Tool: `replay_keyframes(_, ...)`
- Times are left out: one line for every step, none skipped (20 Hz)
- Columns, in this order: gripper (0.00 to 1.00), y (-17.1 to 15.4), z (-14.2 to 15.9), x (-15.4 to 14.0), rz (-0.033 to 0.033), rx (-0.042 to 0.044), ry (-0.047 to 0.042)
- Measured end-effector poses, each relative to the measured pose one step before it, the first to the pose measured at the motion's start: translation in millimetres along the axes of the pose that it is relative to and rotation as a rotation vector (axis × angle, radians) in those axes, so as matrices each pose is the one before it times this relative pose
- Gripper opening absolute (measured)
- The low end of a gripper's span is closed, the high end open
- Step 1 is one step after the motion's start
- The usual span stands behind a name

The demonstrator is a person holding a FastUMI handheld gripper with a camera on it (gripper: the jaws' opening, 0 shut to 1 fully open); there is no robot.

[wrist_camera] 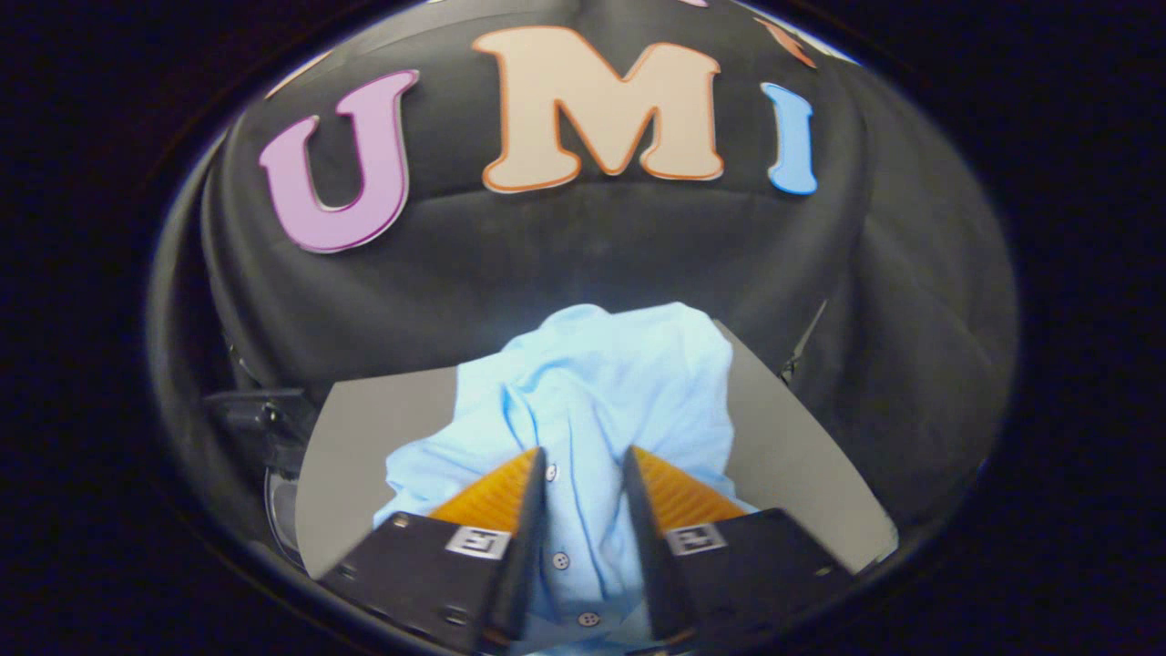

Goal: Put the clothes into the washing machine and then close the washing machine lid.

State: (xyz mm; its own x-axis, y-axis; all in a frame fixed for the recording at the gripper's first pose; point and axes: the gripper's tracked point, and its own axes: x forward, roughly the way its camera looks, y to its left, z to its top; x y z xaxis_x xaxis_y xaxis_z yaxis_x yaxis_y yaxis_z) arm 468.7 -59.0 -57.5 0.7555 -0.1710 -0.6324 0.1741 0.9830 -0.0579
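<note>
A light blue button-up shirt [592, 383] lies crumpled on a grey tabletop [383, 428]. Its button strip runs up between the two fingers and close under the camera. My gripper [584, 453] has both fingers pressed in on that strip of cloth, with only a narrow gap between them. The rest of the shirt bunches up just ahead of the fingers and spreads out to either side of them. Off the table's left edge sits a dark object with a curved clear rim [276, 497]; I cannot tell whether it is the washing machine.
Black cloth walls stand close behind the table and curve round both sides. A dark bracket or clamp [246, 410] sits at the table's left rear corner. Bare grey tabletop [783, 437] shows to the right of the shirt.
</note>
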Motion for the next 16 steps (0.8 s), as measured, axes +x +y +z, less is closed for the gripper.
replay_keyframes(0.45, -0.21, 0.87, -3.60, 0.01128, -0.01905, 0.01695)
replay_keyframes(0.34, -1.98, -1.43, -0.64, 0.01115, -0.06005, 0.00197)
replay_keyframes(0.23, -0.18, 3.60, -0.87, -0.00163, -0.01762, -0.00727)
replay_keyframes(0.17, 0.47, -0.84, -1.93, -0.00847, 0.00647, -0.00235)
replay_keyframes(0.12, 0.97, 0.62, -0.58, -0.00346, 0.00360, -0.00522)
replay_keyframes(0.11, 2.54, -0.53, -1.93, 0.01065, 0.00313, -0.00216)
replay_keyframes(0.09, 5.41, 0.41, -1.36, 0.04872, 0.01518, -0.01207)
replay_keyframes(0.07, 6.13, 1.53, -3.67, 0.05806, 0.04335, -0.02237)
replay_keyframes(0.05, 0.58, 2.09, 0.83, 0.02939, 0.06065, -0.01994)
replay_keyframes(0.04, 0.07, 0.95, -2.43, 0.01827, 0.04588, -0.01411)
replay_keyframes(0.04, 0.26, 1.60, 0.15, 0.00943, 0.02362, -0.01310)
replay_keyframes(0.04, 0.21, 3.86, -1.83, 0.00300, 0.01197, -0.02275)
replay_keyframes(0.04, 2.03, 0.38, -0.20, 0.00878, 0.00860, -0.01563)
replay_keyframes(0.04, 1.25, 3.65, -1.45, 0.01135, 0.00977, -0.01603)
replay_keyframes(0.04, 1.89, 2.30, -2.28, 0.02044, 0.01513, -0.01500)
replay_keyframes(0.03, 2.11, 5.90, -3.03, 0.01218, 0.00779, -0.00779)
